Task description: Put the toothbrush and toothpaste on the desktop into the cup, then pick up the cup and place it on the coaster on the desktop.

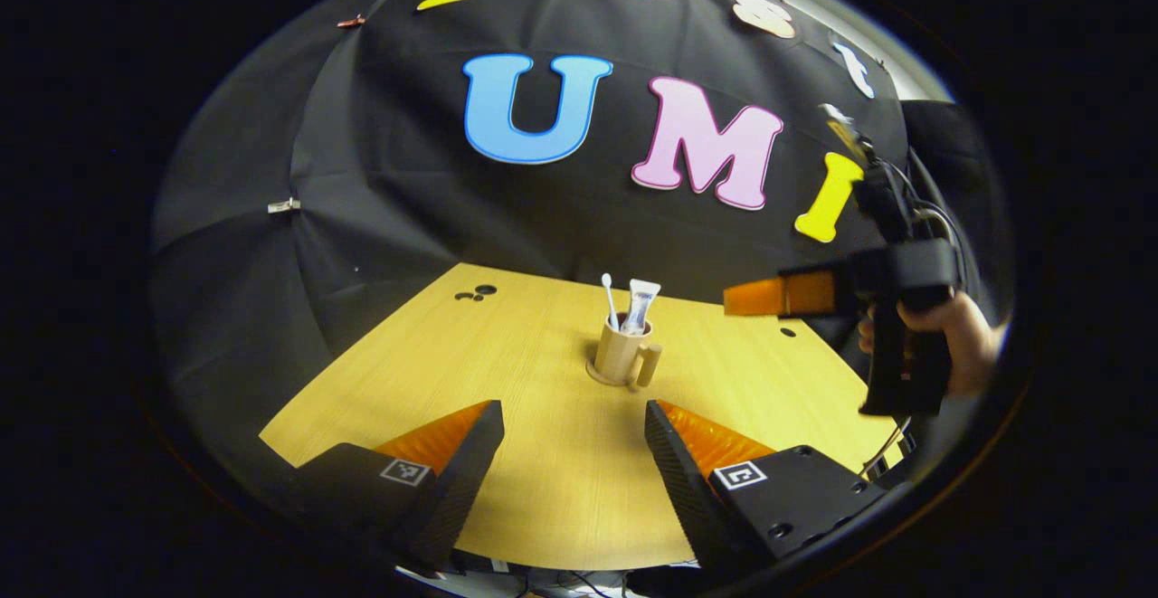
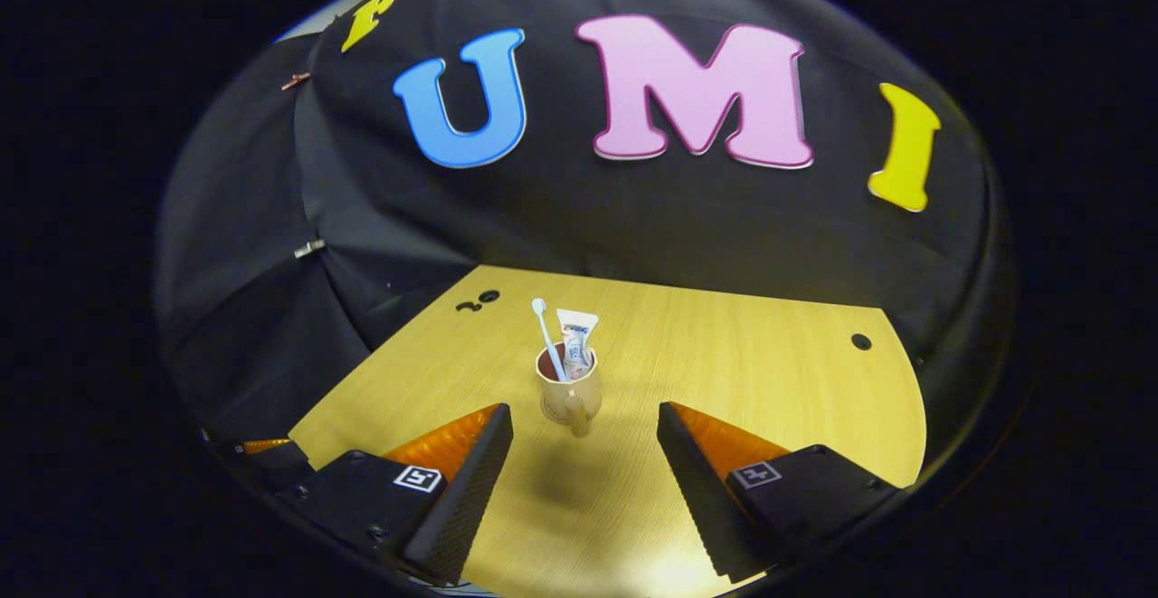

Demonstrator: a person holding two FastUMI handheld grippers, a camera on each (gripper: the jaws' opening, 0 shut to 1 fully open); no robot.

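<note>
Left gripper view: cup (image 1: 621, 353) stood upright on the coaster (image 1: 598, 374), brush (image 1: 609, 299) and paste (image 1: 640, 305) in it, ahead of the left gripper (image 1: 574, 440), jaws apart, empty; right gripper (image 2: 583, 444) likewise apart, nearer the cup, handle toward it; coaster largely hidden beneath; task judged done.

A beige cup (image 2: 568, 394) is standing on a pale wood-grain desktop (image 2: 742, 372), showing a white toothbrush (image 2: 545, 331) (toothpaste (image 2: 576, 337) white too).
</note>
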